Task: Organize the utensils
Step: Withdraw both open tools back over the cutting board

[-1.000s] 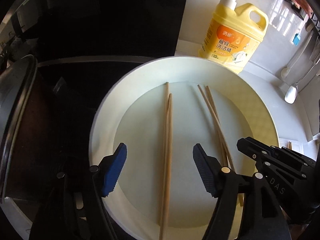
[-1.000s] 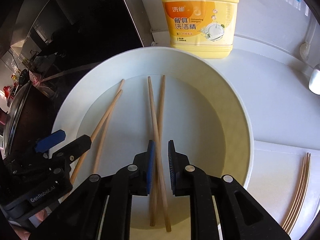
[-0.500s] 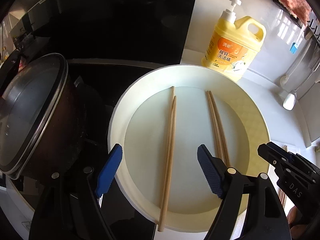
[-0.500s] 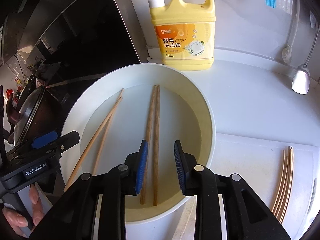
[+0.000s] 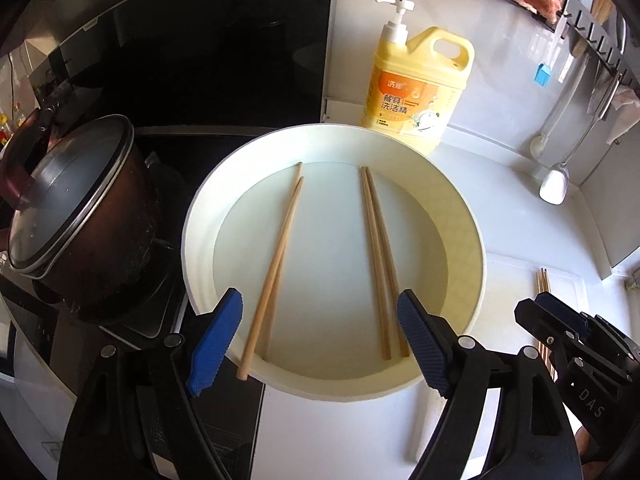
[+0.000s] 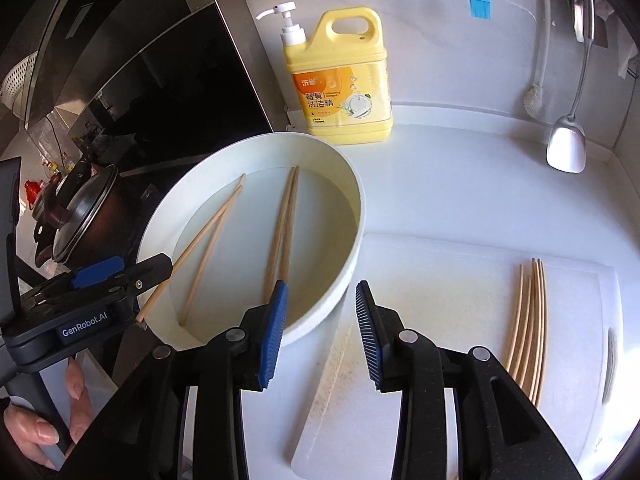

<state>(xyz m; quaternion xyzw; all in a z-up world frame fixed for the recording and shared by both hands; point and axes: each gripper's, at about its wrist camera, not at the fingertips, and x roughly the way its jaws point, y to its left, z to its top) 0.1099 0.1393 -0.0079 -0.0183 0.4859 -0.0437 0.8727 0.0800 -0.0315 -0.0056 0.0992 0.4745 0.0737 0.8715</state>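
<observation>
Resting in basin [image 5: 200, 216]: 4 chopsticks [image 5: 376, 256]

Sunlit white counter [image 6: 460, 184] meets a white wall [image 6: 420, 20] beside black glass [image 5: 200, 52].

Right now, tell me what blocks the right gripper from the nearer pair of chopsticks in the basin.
Only the basin's rim stands between the open right gripper and that pair; nothing visible covers them from above.

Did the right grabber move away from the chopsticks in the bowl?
Yes. The right gripper has backed off the white bowl toward the cutting board, jaws just opening, empty.
</observation>
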